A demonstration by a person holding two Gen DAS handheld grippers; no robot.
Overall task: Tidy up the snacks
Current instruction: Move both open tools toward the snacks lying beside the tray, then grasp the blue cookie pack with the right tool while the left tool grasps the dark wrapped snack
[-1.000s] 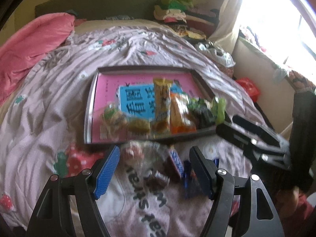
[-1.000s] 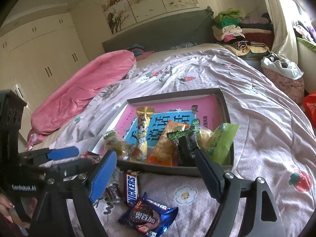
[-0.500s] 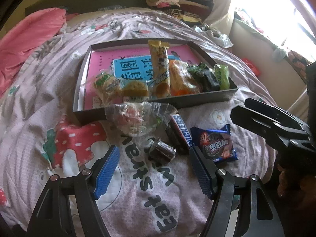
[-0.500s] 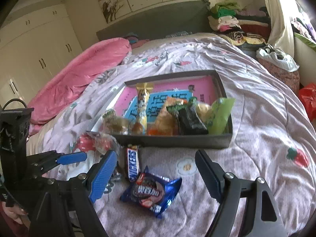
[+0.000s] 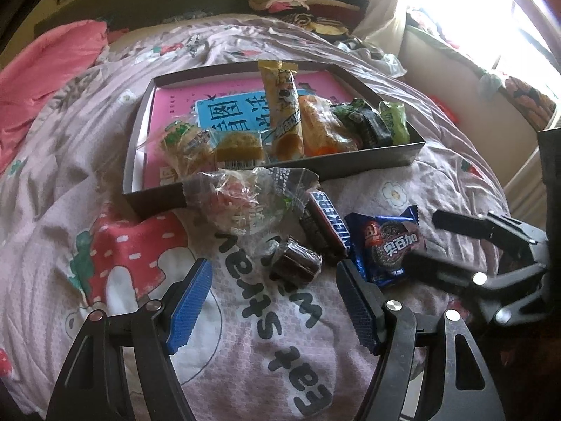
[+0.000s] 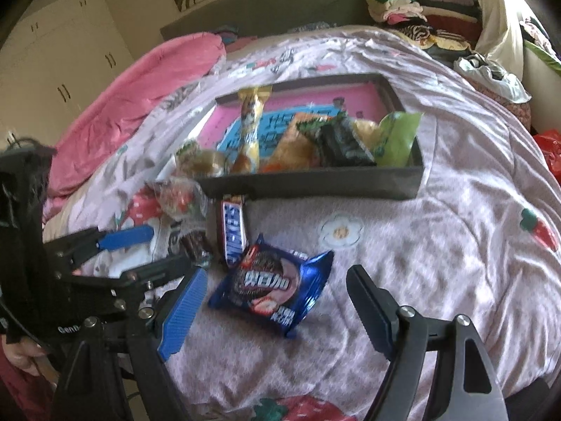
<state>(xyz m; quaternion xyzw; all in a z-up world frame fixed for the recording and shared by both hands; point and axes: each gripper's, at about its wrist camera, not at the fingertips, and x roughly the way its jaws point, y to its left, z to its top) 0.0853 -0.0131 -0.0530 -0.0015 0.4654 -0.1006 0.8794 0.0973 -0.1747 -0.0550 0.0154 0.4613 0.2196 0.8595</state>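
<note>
A shallow dark box with a pink lining sits on the bed and holds several wrapped snacks along its near side. In front of it lie loose snacks: a clear bag of pink candy, a Snickers bar, a small dark cake in clear wrap and a blue cookie pack. My left gripper hovers open just short of the dark cake. My right gripper is open over the blue cookie pack, pads apart from it. In the left wrist view the right gripper stands beside that pack.
The lilac quilt with strawberry and mushroom prints covers the bed. A pink duvet is bunched at the far left. Folded clothes are stacked by the headboard. A plastic bag and a red bag lie off the right edge.
Both grippers have sunk toward the loose snacks and tilted further down, so the snacks now loom larger between the fingers. Both stayed open; no snack has moved.
</note>
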